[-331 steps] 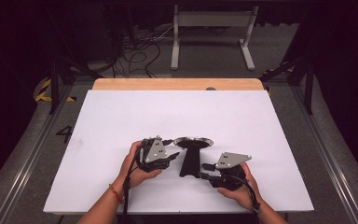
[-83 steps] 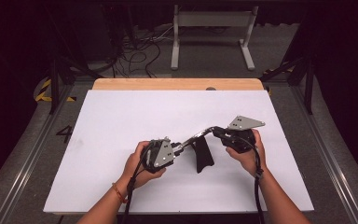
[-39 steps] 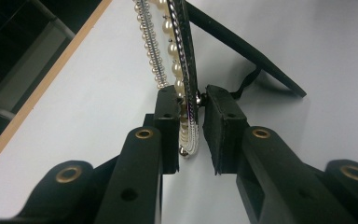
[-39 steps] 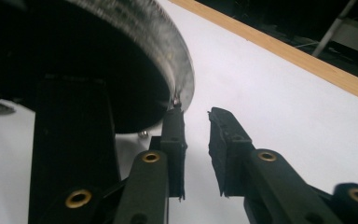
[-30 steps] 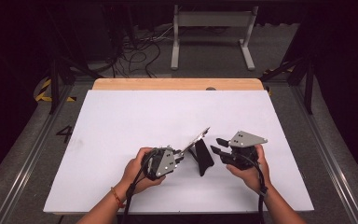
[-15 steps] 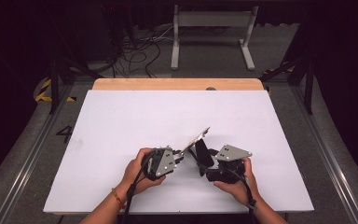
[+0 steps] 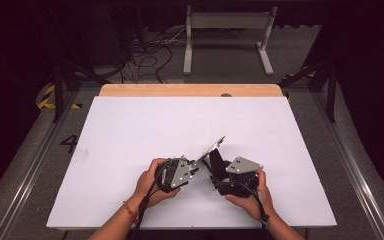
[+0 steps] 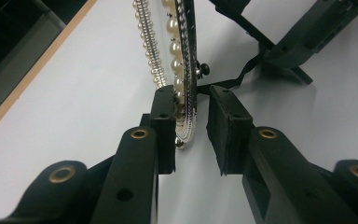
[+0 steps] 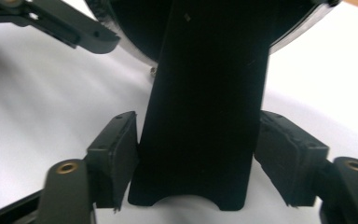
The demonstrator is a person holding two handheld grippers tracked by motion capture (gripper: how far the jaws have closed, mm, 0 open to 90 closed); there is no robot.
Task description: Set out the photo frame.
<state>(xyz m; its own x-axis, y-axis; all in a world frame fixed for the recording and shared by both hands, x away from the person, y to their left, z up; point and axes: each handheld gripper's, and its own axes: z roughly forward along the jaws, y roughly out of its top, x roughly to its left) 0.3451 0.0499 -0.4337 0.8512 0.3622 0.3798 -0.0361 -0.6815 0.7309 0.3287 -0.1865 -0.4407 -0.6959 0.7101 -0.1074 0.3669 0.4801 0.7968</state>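
high view showed the two grippers close together near the front edge of the white tabletop (image 7: 130, 130), a little right of its middle. the left gripper (image 7: 194, 167) held the rim of a round frame (image 7: 211, 149) trimmed with pearls, which stood tilted above the table. in the left gripper view the jaws were a little apart around that rim (image 8: 186, 93); the left pad touched it, but a small gap remained at the right pad, so the grip looked loose. the right gripper (image 7: 215, 176) was at the black stand leg (image 7: 216, 161) behind the frame. in the right gripper view its jaws stood on both sides of the leg (image 9: 209, 116), the left pad touching, and i could not tell if the right pad pressed on it. i judged that the step in hand was opening or setting the stand leg while the frame was kept steady. the next move would call for a firm close on the leg and a slow swing, without twisting the frame.
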